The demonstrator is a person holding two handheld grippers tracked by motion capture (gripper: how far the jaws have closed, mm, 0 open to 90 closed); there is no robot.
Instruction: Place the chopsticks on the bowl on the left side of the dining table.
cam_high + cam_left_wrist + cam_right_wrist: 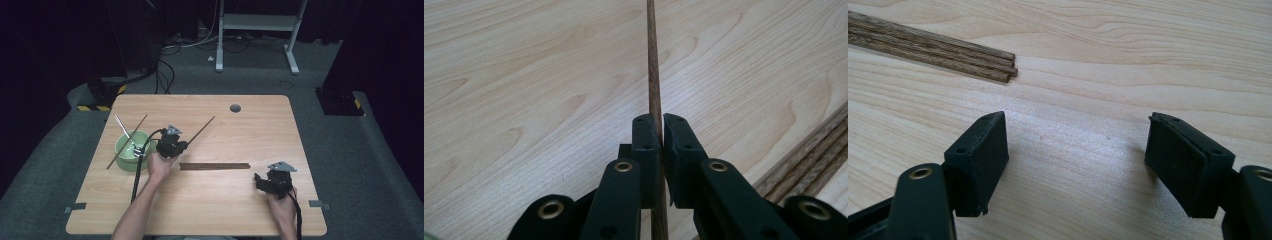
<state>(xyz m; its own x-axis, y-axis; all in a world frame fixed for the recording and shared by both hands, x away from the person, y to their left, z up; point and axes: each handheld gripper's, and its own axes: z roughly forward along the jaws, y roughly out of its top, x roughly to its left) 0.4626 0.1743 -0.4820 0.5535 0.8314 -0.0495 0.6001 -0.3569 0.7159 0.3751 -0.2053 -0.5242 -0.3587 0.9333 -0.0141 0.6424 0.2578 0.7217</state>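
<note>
Left gripper view has your left gripper (661,131) pinching one thin, stiff chopstick (653,60); it's light and slippery, so grip mid-shaft; your right gripper (1077,150) gapes empty

Right tool (1078,165) low over pale wood bench (1108,65), jaws set wide apart, nothing between the pads. Bundle of dark wooden sticks (933,50) lying flat at upper left, cut ends facing right, well apart from the tool.
</note>
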